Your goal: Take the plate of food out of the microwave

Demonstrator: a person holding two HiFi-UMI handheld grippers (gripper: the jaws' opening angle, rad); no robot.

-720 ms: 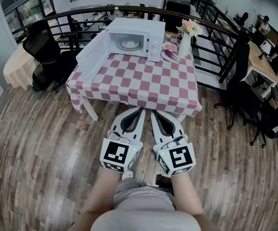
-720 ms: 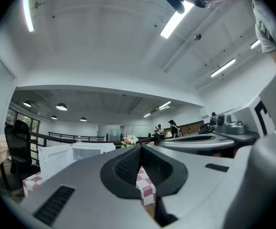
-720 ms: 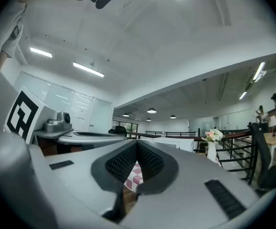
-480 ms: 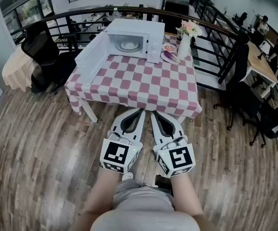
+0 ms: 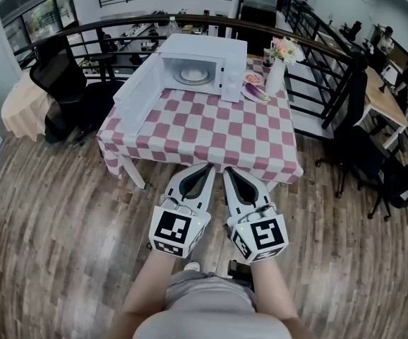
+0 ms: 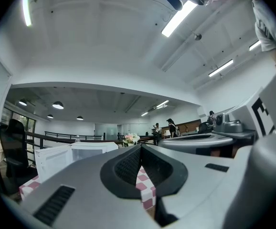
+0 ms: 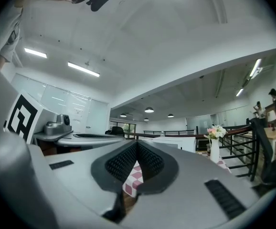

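Table (image 5: 211,133) in checked cloth stands ahead of you, carrying the microwave (image 5: 207,46) with its door swung open; the plate of food (image 5: 190,75) sits inside. Your left tool (image 5: 207,167) and right tool (image 5: 228,169) are both closed on nothing, short of the table's near edge.

Checked cloth tablecloth (image 5: 211,129), glossy white microwave (image 5: 204,46), wood-plank floor (image 5: 63,210)

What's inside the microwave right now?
The microwave stands with its door swung open; a pale round plate lies in its cavity. Any food on the plate is too small to make out from here.
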